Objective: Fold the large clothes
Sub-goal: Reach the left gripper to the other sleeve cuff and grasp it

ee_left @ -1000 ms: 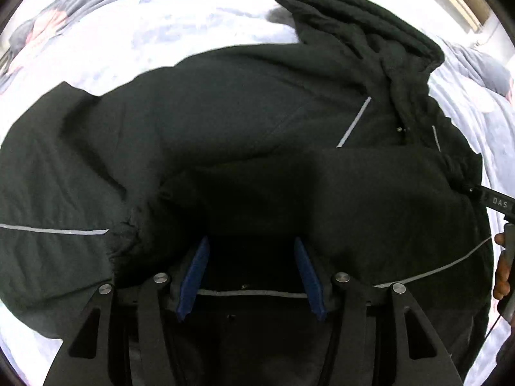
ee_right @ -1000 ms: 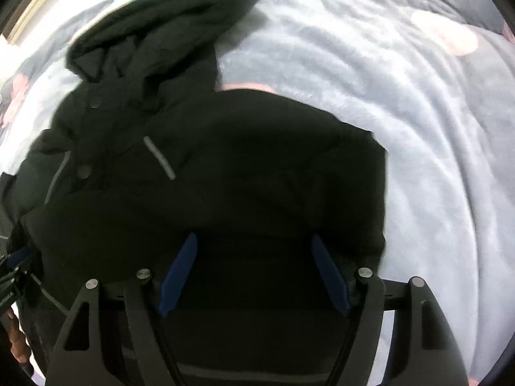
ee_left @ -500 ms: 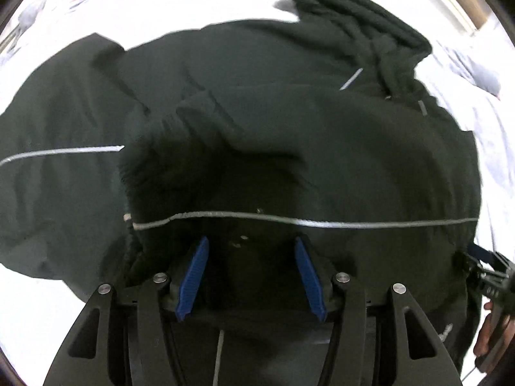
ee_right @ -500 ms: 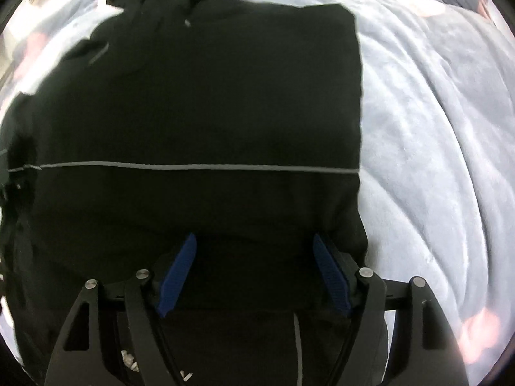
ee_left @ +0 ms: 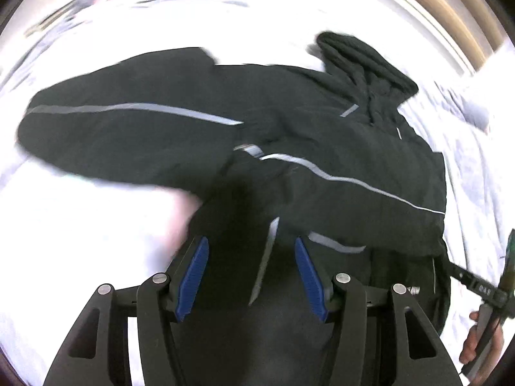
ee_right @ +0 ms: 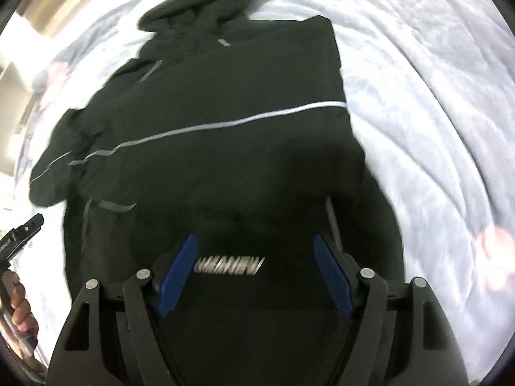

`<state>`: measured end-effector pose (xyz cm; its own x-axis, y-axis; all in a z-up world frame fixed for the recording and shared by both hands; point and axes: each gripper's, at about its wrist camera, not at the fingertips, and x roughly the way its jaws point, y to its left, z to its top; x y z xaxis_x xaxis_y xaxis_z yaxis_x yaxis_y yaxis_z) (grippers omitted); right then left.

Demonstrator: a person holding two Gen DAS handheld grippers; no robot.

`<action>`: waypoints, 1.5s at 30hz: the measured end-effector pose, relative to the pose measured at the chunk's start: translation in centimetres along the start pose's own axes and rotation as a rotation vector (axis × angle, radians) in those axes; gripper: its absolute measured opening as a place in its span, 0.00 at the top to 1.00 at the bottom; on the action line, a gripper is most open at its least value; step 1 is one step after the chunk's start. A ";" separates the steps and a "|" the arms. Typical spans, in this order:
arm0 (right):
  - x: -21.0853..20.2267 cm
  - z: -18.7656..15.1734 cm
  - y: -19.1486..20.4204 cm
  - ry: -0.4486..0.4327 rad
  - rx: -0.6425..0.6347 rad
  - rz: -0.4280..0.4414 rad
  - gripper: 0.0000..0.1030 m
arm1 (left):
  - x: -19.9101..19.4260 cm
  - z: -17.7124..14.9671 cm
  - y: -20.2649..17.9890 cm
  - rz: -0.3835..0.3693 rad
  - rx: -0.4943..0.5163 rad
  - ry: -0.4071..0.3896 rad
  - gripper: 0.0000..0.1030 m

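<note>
garment: black hooded jacket [ee_left: 322,160] with thin reflective stripes, lying on a pale grey blanket [ee_right: 434,112] over a bed; hood [ee_left: 363,64] toward the blanket's far edge, one sleeve [ee_left: 112,122] spread out to the left in the left wrist view
left gripper [ee_left: 251,276]: jaws about half apart, dark hem fabric bunched between the blue pads; looks gripped, pads pressing on the cloth
right gripper [ee_right: 254,270]: jaws wider, jacket fabric fills the gap; whether the pads really clamp it, cannot tell, view is blurred
hands: person's fingers show on each handle at the frame edges
step: lower hem raised by both grippers at the blanket's near edge and carried toward the hood, bottom-to-top fold, roughly mid-task by my read
sleeve status: the spread sleeve not yet tucked in
next: likely lay hem down near the shoulders, keep both corners level, then release; the sleeve needs folding across
risk: thick fabric may slip or bunch
</note>
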<state>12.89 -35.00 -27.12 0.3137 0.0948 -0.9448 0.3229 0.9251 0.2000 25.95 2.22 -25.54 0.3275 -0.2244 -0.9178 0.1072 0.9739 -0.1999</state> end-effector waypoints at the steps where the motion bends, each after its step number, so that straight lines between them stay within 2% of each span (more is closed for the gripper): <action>1: -0.7 -0.8 0.7 0.000 -0.005 0.005 0.25 | -1.4 -0.7 1.5 0.010 -0.019 -0.007 0.44; 5: -1.4 -2.8 3.1 -0.007 -0.018 0.022 0.25 | -5.8 -3.4 7.9 0.058 -0.109 -0.039 0.44; 8: -2.4 -4.4 4.5 -0.016 -0.015 0.028 0.25 | -8.1 -3.5 12.8 0.084 -0.187 -0.066 0.44; 11: -2.7 -5.5 6.4 -0.023 -0.011 0.023 0.25 | -10.0 -2.7 17.7 0.110 -0.264 -0.107 0.40; 13: -2.2 -5.8 7.7 -0.015 -0.006 0.010 0.25 | -10.7 -1.8 20.9 0.120 -0.313 -0.137 0.33; 16: -1.2 -6.1 9.3 0.006 -0.006 -0.016 0.25 | -11.1 0.1 26.1 0.109 -0.388 -0.174 0.31; 23: 0.5 -6.2 11.7 0.054 -0.006 -0.088 0.25 | -5.3 6.9 35.5 0.057 -0.530 -0.179 0.28; 28: 2.2 -5.9 12.8 0.105 0.008 -0.133 0.25 | 0.6 10.5 39.6 0.052 -0.593 -0.158 0.28; 34: 4.0 -5.5 14.3 0.161 0.004 -0.159 0.25 | 5.6 11.9 43.4 0.011 -0.670 -0.164 0.26; 40: 5.5 -5.1 16.6 0.191 -0.038 -0.152 0.25 | 7.1 12.3 43.5 -0.017 -0.663 -0.185 0.23; 41: 5.6 -5.1 16.9 0.193 -0.046 -0.151 0.25 | 7.1 12.5 43.4 -0.014 -0.651 -0.195 0.23; 42: 5.7 -5.1 17.4 0.195 -0.059 -0.148 0.25 | 7.0 12.6 43.2 -0.016 -0.637 -0.202 0.32; 43: 5.7 -5.1 17.7 0.196 -0.071 -0.145 0.25 | 6.8 12.9 43.0 -0.029 -0.618 -0.209 0.53; 44: 5.7 -5.0 18.0 0.195 -0.081 -0.143 0.25 | 6.5 13.1 42.6 -0.048 -0.597 -0.213 0.60; 45: 5.7 -5.1 18.3 0.192 -0.092 -0.139 0.25 | 6.1 13.2 42.3 -0.034 -0.584 -0.222 0.66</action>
<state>16.07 -15.67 -30.15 0.0941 0.0241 -0.9953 0.2660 0.9628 0.0484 44.85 41.63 -35.06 0.5269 -0.1958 -0.8270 -0.3891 0.8095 -0.4396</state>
